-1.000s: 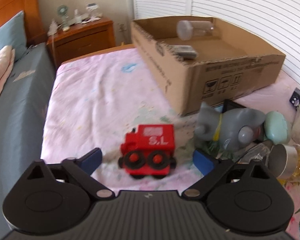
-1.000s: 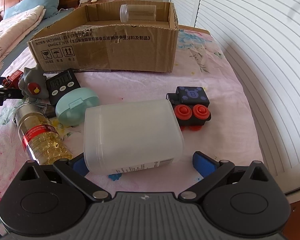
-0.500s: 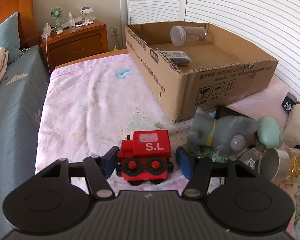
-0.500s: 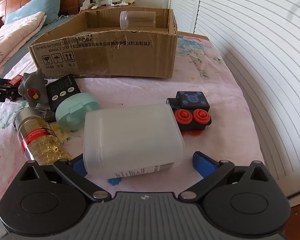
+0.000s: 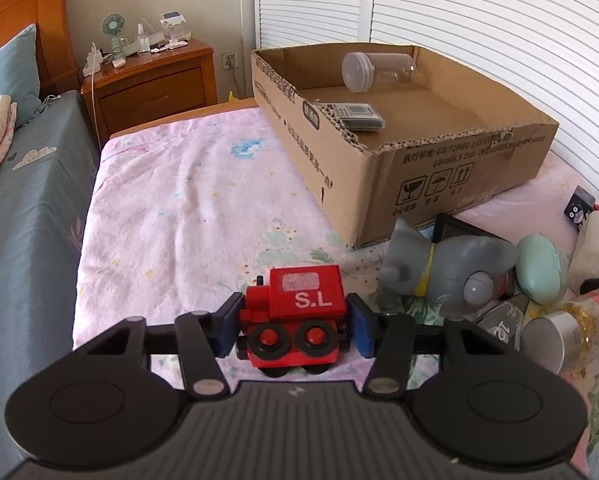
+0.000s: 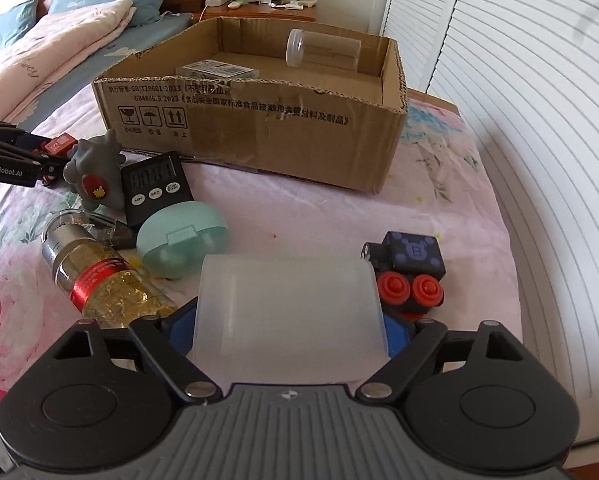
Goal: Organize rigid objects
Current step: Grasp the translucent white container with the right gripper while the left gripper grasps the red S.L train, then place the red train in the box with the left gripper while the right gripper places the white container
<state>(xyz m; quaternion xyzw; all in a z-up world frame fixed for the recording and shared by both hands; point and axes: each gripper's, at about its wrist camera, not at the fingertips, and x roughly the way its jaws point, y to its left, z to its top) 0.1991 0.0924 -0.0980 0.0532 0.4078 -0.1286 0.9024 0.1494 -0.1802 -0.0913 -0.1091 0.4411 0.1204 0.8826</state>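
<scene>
A red toy train [image 5: 303,304] marked "S.L" stands on the pink bedsheet, and my left gripper [image 5: 293,326] is shut on its two ends. In the right wrist view, a white translucent plastic box [image 6: 289,300] lies between the blue pads of my right gripper [image 6: 289,332]. Its jaws are closing, and the pads touch the box's sides. The open cardboard box [image 5: 459,168] sits farther back on the bed. It holds a clear jar [image 5: 379,70] and a flat pack [image 5: 355,116]. My left gripper [image 6: 39,160] also shows at the left edge of the right wrist view.
Between the two grippers lie a grey toy figure [image 6: 95,168], a black timer [image 6: 155,186], a mint case [image 6: 183,240] and a bottle of golden capsules [image 6: 103,284]. A black toy train [image 6: 411,272] stands against the white box's right side. A wooden bedside table [image 5: 151,80] stands beyond the bed.
My left gripper's jaws closed from wide open onto the red train. My right gripper's pads moved in from either side to the white box, and the view tilted.
</scene>
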